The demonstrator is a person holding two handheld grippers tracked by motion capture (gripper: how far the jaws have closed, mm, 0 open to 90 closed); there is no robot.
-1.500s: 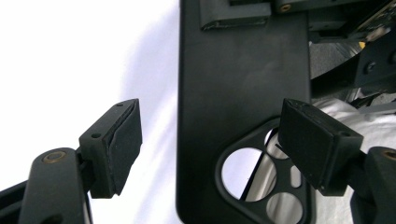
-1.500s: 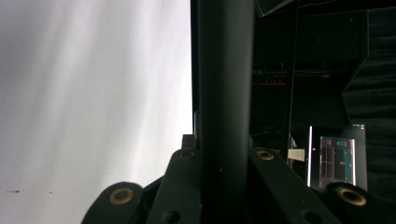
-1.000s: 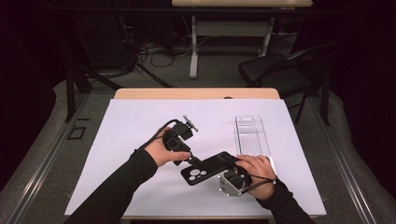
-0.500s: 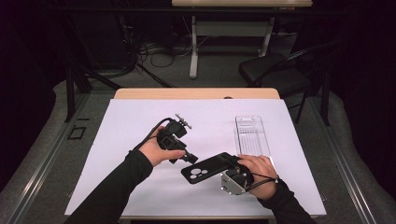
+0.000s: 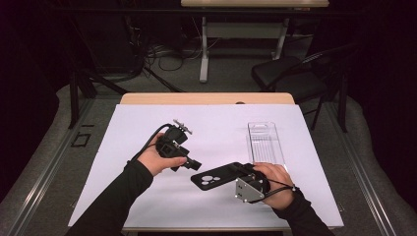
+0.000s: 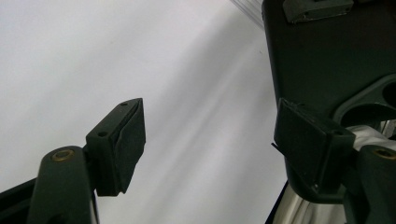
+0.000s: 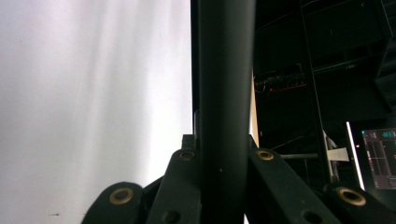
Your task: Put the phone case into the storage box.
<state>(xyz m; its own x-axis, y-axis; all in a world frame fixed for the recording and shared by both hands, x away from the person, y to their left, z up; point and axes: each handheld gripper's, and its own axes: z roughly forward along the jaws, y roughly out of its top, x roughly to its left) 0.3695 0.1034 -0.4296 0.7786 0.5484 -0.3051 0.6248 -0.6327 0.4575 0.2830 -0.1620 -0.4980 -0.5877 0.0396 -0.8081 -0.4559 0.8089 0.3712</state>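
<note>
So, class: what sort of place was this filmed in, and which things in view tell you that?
Probably a lab or recording studio, not a home. A table covered with a white sheet stands among dark surroundings, loose cables lie on the floor behind it, and a lit monitor glows off to one side.

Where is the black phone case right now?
In the high view, the black phone case is at the table's near right, clamped in the right tongs, just in front of the clear plastic tray, with the open left tongs close beside it.
</note>
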